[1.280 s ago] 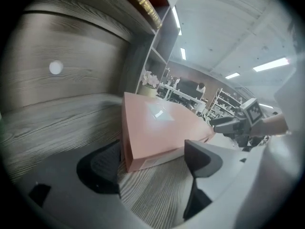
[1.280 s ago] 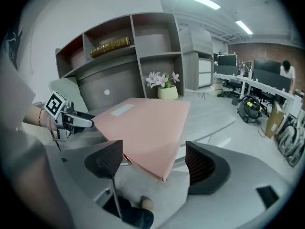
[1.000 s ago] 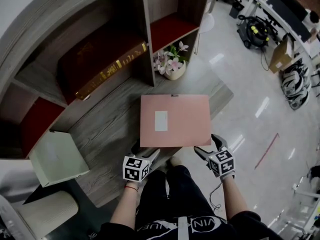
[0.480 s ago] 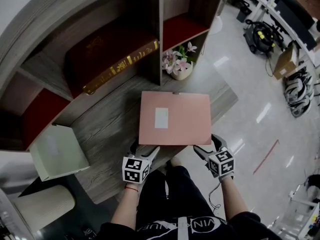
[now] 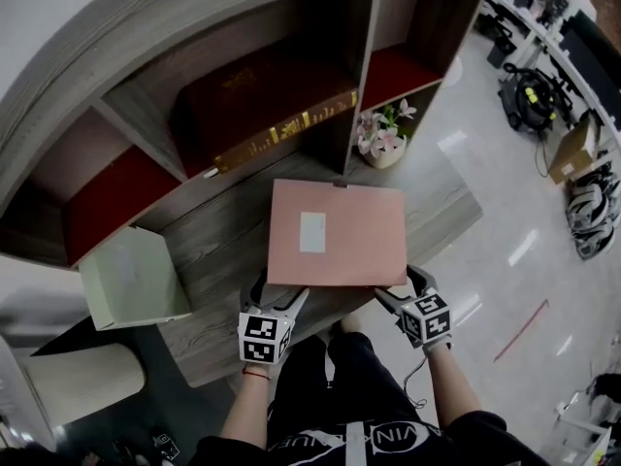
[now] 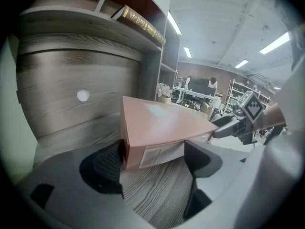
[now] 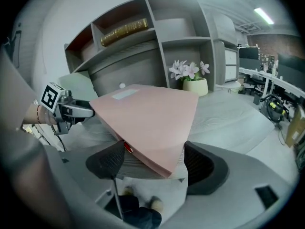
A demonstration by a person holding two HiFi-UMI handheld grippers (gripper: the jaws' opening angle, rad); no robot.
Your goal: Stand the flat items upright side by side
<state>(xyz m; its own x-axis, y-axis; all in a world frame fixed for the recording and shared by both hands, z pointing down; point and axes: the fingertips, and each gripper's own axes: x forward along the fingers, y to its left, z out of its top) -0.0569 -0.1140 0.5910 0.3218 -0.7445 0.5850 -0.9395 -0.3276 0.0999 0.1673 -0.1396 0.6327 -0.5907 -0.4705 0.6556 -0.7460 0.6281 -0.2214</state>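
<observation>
Jaws wide on both sides: my left gripper (image 5: 281, 293) and right gripper (image 5: 398, 284) each straddle a near corner of the pink flat box (image 5: 337, 233). In each gripper view the pads sit against the two faces that meet at that corner. I read that as a two-handed hold rather than empty, open jaws.

The box lies broad face up on the grey wood desk (image 5: 218, 250), white label (image 5: 312, 232) showing. Its near right corner hangs out past the desk's edge, above my feet. Its far edge reaches toward the potted flowers (image 5: 385, 144) at the foot of the shelf unit (image 5: 355, 76).

By my judgement the task is barely begun. Nothing stands upright yet:
- **The pink box** is still flat or nearly so. I cannot tell whether it has left the desk.
- **The pale green flat box** (image 5: 131, 278) lies untouched at the desk's left end, well apart from the pink one.
- **The dark red book with gilt edging** (image 5: 262, 115) lies on its side in a shelf compartment.

Still to do: tip the pink box up onto an edge, set it where it will stay, then fetch the green one and stand it close alongside.
</observation>
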